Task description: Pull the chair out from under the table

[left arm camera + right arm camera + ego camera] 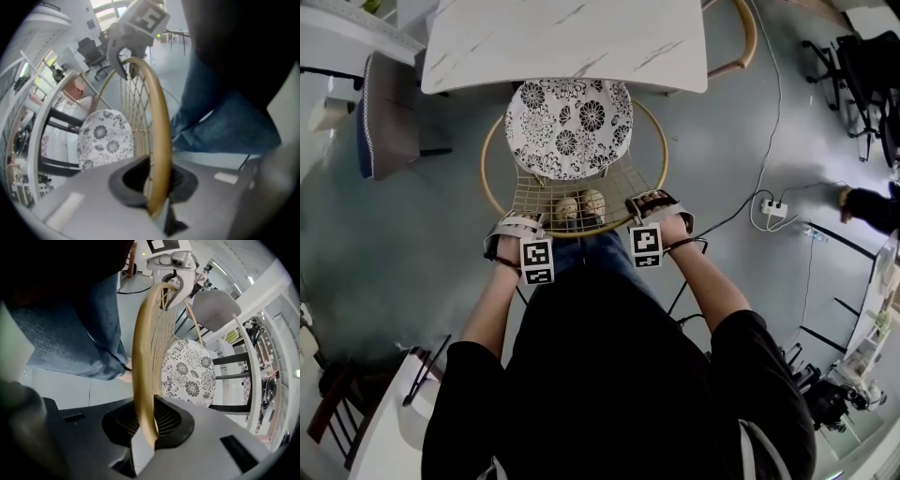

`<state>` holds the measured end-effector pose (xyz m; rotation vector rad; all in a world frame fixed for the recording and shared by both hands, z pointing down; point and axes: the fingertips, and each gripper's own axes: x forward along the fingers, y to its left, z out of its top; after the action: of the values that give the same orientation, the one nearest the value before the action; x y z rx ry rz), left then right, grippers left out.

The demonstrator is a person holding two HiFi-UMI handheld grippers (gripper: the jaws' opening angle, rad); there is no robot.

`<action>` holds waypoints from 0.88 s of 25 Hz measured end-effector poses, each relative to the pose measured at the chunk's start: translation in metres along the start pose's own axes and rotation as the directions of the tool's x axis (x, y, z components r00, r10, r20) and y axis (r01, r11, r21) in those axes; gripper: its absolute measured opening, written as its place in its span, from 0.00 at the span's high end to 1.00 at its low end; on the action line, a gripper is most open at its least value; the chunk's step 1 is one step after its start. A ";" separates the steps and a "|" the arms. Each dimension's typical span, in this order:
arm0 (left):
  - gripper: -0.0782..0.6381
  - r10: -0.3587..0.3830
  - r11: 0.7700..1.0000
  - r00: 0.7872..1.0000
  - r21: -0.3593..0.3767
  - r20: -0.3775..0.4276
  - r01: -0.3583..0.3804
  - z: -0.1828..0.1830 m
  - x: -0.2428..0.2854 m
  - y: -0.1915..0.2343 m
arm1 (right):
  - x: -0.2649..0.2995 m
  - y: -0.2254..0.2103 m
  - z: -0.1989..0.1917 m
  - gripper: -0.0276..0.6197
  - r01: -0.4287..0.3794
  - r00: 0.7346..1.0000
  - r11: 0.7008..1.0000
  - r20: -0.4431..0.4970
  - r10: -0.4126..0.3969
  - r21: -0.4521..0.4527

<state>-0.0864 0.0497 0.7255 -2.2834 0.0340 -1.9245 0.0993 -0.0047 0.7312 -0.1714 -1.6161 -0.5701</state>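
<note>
Now clamped onto back rim (140, 357) of chair (569, 127) w/ left gripper (514, 232) & right gripper (656, 206); upright, seat twd table (567, 42), back twd person (609, 375).

Everything here sits on a smooth grey floor (412, 253). The white marble-look desk (562, 37) stands at the top of the head view. The chair (570, 122), gold hoop frame and flowery cushion, stands right in front with its far edge just under the desk's near edge. A grey chair (389, 117) is parked by the desk's left corner. Off to the right a white power strip (772, 208) lies on the floor with a cable (778, 94) trailing away, and black office chairs (862, 70) stand further out. Light shoes (581, 206) stand just behind the chair's wire back.
</note>
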 end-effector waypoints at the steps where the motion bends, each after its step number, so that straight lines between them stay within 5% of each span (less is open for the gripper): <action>1: 0.84 0.012 1.000 1.000 -0.010 0.011 -0.012 -0.001 0.000 0.001 | 0.000 -0.001 0.000 0.87 -0.003 1.000 1.000 -0.008 0.003 0.006; 10: 0.85 0.020 0.999 1.000 -0.026 0.022 -0.020 -0.005 -0.001 0.001 | -0.001 -0.001 0.003 0.91 -0.044 0.994 0.997 -0.092 0.051 0.068; 22: 0.85 -0.009 0.999 1.000 0.046 0.020 0.008 -0.014 -0.008 -0.043 | -0.015 0.046 0.040 0.91 -0.036 0.997 0.993 -0.062 0.044 0.113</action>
<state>-0.1052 0.0913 0.7258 -2.2763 -0.0221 -1.8857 0.0857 0.0566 0.7274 -0.1009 -1.5744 -0.4486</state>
